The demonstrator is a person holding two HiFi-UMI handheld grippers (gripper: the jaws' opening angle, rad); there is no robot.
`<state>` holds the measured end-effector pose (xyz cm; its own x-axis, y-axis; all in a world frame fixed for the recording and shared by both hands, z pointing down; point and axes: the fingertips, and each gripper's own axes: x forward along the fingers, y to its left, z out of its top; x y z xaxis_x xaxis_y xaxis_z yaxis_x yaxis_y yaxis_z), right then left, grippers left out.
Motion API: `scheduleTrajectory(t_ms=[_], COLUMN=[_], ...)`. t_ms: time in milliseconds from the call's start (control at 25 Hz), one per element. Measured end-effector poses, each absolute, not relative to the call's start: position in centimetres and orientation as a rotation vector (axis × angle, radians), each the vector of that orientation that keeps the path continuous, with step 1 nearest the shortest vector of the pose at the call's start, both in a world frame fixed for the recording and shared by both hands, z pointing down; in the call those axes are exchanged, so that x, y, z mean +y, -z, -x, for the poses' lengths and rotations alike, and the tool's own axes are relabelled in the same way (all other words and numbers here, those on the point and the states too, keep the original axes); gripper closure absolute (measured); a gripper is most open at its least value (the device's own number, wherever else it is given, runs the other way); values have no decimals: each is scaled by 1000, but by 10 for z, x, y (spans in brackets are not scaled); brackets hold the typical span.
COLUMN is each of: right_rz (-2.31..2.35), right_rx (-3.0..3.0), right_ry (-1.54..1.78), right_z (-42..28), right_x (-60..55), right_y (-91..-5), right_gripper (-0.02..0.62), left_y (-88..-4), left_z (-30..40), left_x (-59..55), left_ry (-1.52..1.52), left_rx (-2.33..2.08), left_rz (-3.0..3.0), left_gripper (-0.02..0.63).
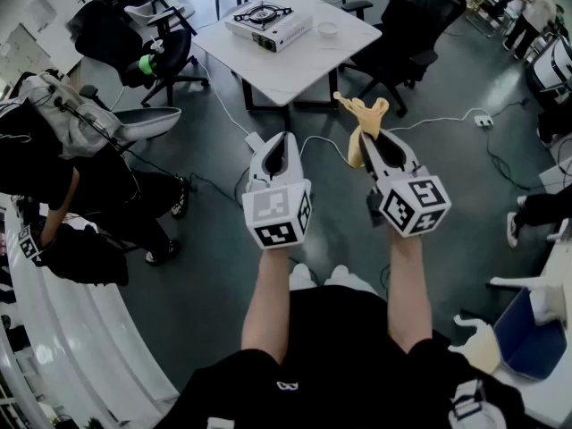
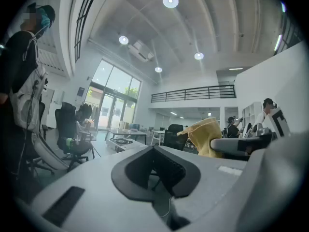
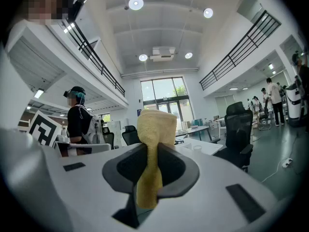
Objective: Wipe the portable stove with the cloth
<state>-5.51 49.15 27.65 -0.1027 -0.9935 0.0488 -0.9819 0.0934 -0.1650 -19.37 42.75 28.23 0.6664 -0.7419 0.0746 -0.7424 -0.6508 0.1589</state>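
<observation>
The portable stove (image 1: 266, 21) is white with a black burner and sits on a white table (image 1: 295, 70) some way ahead of me. It shows small and far off in the left gripper view (image 2: 120, 141). My right gripper (image 1: 374, 141) is shut on a yellow cloth (image 1: 361, 114), which sticks up between its jaws (image 3: 150, 173) and hangs below them. The cloth (image 3: 155, 129) hides part of the table in the right gripper view. My left gripper (image 1: 283, 141) is held beside the right one, shut on nothing (image 2: 161, 170). Both are raised over the floor, well short of the table.
A small white bowl (image 1: 328, 29) sits on the table by the stove. Black office chairs stand to the right (image 1: 407, 25) and left (image 1: 161, 56) of the table. Cables and a power strip (image 1: 483, 121) lie on the grey floor. A person (image 1: 54, 204) stands at my left.
</observation>
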Motion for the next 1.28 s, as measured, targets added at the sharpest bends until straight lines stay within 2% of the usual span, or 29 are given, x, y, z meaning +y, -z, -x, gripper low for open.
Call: scheduleTrajectory(t_ms=[320, 840, 1280], right_rz=[2023, 1991, 1981], right_rx=[2310, 2270, 2265], right_ry=[244, 263, 320], right_z=[39, -44, -84], right_x=[513, 545, 527], right_y=[-281, -269, -291], right_gripper=[541, 538, 538], left_y=[-289, -270, -290], left_z=[169, 98, 61], left_x=[455, 488, 461], left_ry=[-32, 11, -39], left_rx=[-1218, -1224, -1238], left_rz=[-2690, -2720, -2699], left_gripper=[612, 612, 612])
